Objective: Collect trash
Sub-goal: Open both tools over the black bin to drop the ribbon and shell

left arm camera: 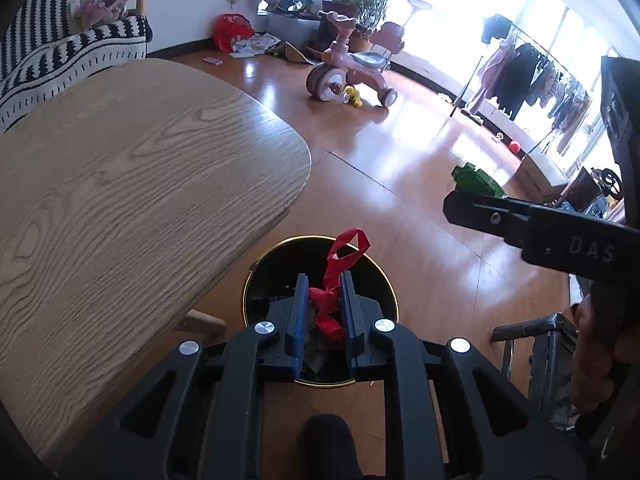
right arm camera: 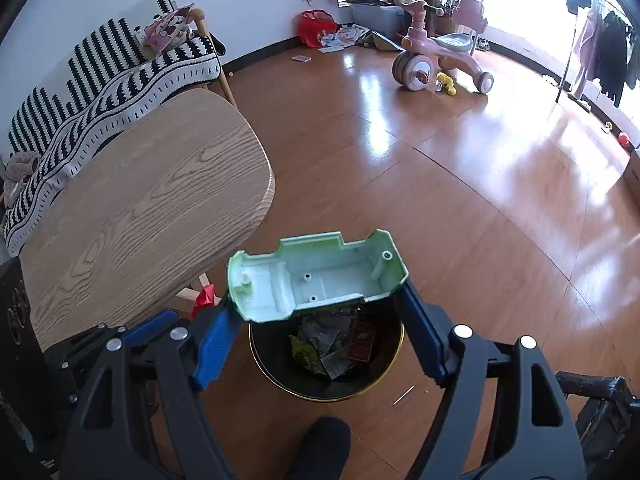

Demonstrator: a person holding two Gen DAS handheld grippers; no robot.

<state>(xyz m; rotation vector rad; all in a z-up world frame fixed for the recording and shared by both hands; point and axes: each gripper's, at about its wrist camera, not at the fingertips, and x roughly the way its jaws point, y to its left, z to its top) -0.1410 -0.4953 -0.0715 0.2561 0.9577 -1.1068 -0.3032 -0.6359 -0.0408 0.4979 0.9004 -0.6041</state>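
My left gripper is shut on a crumpled red balloon scrap, held right above a black bin with a gold rim. Its looped end sticks up past the blue pads. My right gripper has its jaws set wide and shut on the ends of a pale green plastic toy-car shell, hollow side facing me, above the far edge of the bin. Wrappers and a brown packet lie inside the bin. In the left wrist view the shell shows at the right.
A rounded wooden table stands just left of the bin, with a striped-blanket sofa behind it. A pink tricycle and scattered papers lie far across the wood floor. A dark metal frame and a hand are at the right.
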